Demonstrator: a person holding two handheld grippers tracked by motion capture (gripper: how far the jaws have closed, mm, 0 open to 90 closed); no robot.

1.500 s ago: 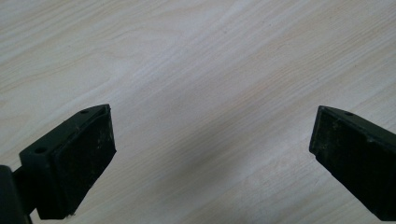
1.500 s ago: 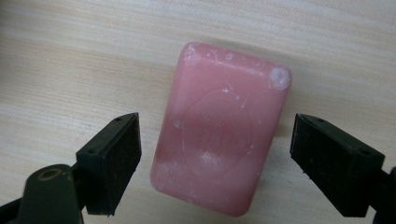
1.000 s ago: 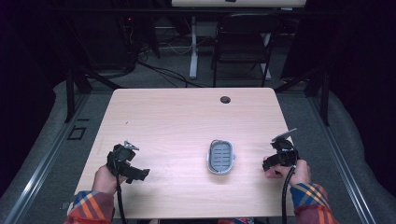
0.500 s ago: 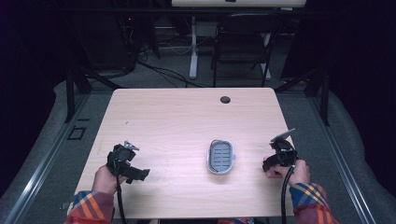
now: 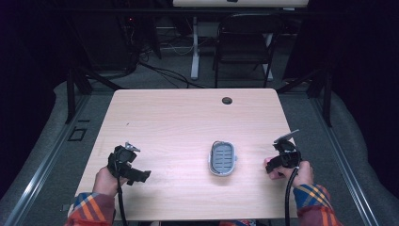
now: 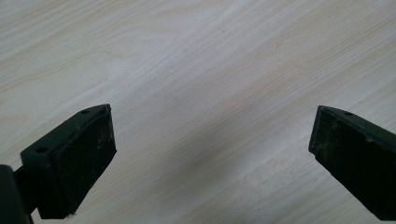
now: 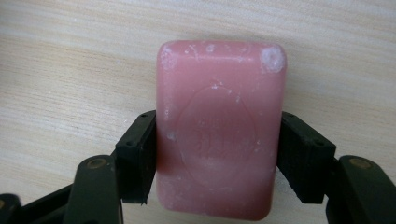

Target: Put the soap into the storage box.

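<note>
Now the right gripper, near the table's right edge, has just closed its jaws onto the pink soap lying there, so lifting it toward the dish looks next; the left gripper stays spread.

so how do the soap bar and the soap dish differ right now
The pink soap bar is a solid block, while the grey soap dish is a shallow slotted tray. The soap bar sits between the right gripper's jaws, which have just been closing and press its long sides; the soap dish lies apart from both grippers, mid-table. Both are rounded oblongs over the same light wooden table.
</note>
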